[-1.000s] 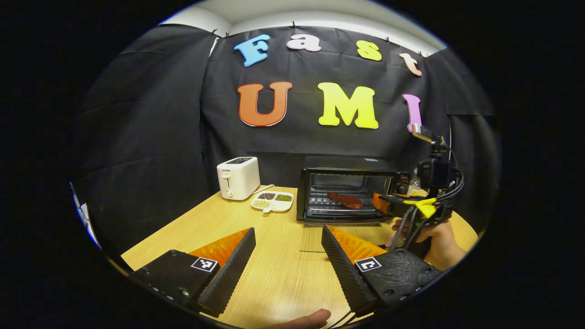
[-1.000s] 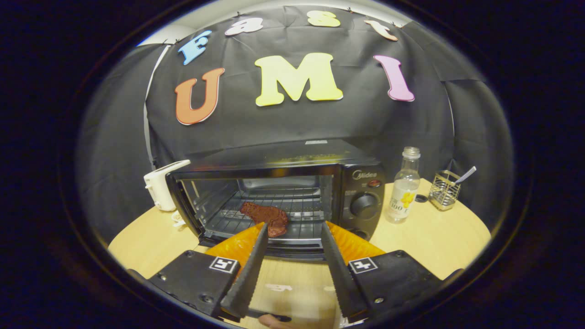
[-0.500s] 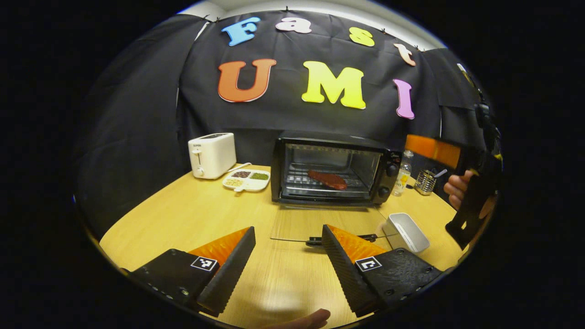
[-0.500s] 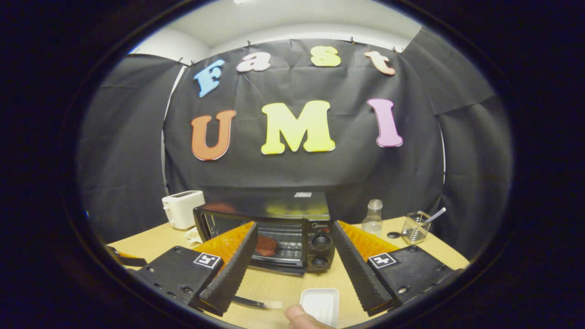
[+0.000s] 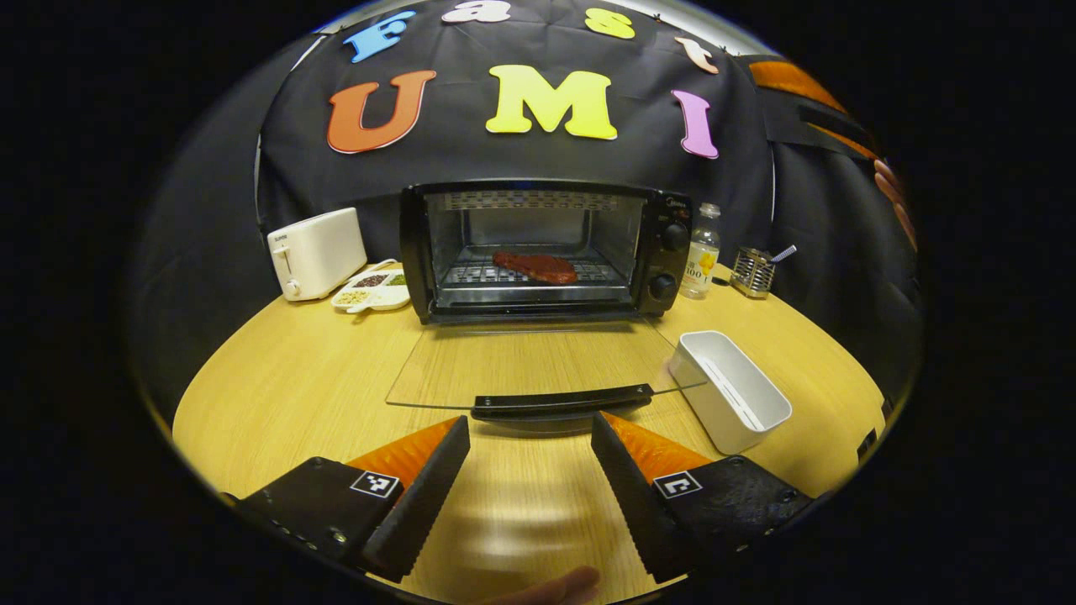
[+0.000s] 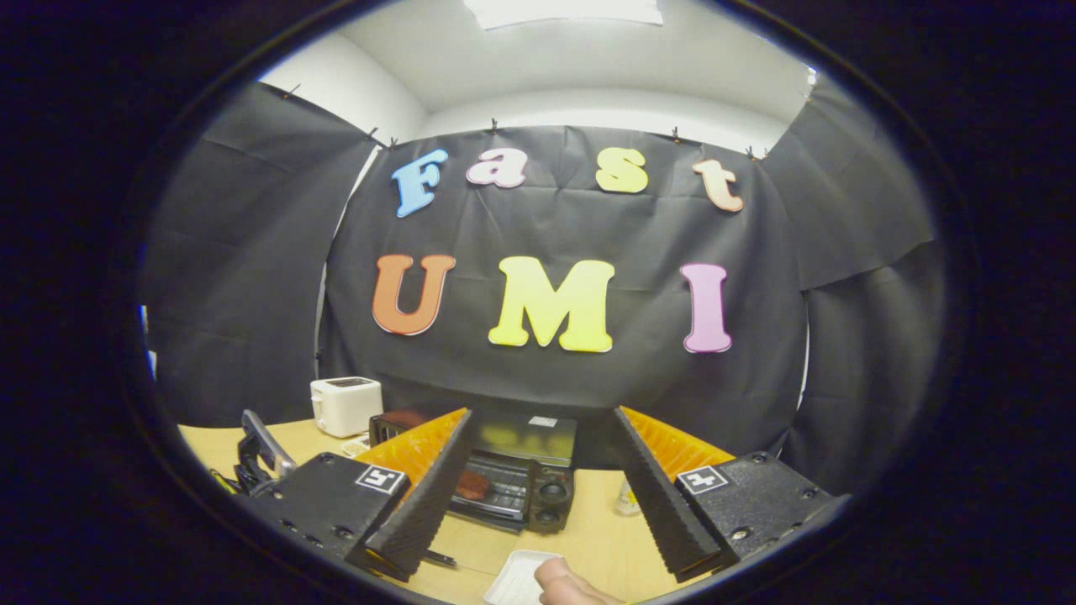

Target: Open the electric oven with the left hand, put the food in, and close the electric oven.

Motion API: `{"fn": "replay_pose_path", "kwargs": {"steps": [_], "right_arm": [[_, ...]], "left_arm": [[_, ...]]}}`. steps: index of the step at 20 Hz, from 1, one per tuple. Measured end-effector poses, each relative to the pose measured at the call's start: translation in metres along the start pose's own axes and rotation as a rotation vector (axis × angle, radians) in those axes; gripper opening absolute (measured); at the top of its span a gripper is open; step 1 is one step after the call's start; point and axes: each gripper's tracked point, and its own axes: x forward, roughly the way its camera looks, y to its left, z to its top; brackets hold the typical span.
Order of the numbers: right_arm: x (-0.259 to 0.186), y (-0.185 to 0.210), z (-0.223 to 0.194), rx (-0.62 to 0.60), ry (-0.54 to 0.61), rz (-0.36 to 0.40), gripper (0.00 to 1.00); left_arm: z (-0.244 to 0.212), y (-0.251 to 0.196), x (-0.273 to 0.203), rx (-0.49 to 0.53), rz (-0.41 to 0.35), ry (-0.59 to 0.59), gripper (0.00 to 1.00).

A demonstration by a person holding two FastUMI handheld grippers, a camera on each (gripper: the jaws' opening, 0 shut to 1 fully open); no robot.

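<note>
Oven door (image 5: 538,370) flat, handle (image 5: 561,402) just before parted left hand-held gripper (image 5: 530,470).

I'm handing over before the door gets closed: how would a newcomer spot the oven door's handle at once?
Start at the black electric oven at the back of the wooden table. Its clear glass door lies folded down flat towards the camera. The handle is the black curved bar along the door's near edge, left of the white rectangular tray.

Black cloth (image 6: 252,277) drapes the booth's walls on every side, pinned up along its top edge. Above it run a white wall (image 6: 353,92) and white ceiling (image 6: 572,59) with a bright rectangular light panel (image 6: 563,10). Below stands a round-edged, light wooden table (image 5: 286,378).
</note>
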Motion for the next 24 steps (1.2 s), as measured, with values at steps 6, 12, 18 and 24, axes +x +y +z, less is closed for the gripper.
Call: {"fn": "replay_pose_path", "kwargs": {"steps": [6,12,18,24], "right_arm": [[-0.002,-0.021,0.001,0.015,-0.010,-0.035,1.00],[-0.010,-0.047,-0.005,0.082,0.014,-0.070,1.00],[-0.033,-0.066,0.001,0.066,0.012,-0.103,1.00],[-0.032,-0.081,0.003,0.098,0.011,-0.106,1.00]], "left_arm": [[-0.012,-0.012,0.026,-0.003,-0.011,0.054,0.94],[-0.013,-0.009,0.033,-0.011,0.038,0.089,0.93],[-0.003,-0.011,0.028,0.017,0.057,0.086,0.93],[0.035,-0.005,0.020,0.023,0.060,-0.007,0.93]]}}
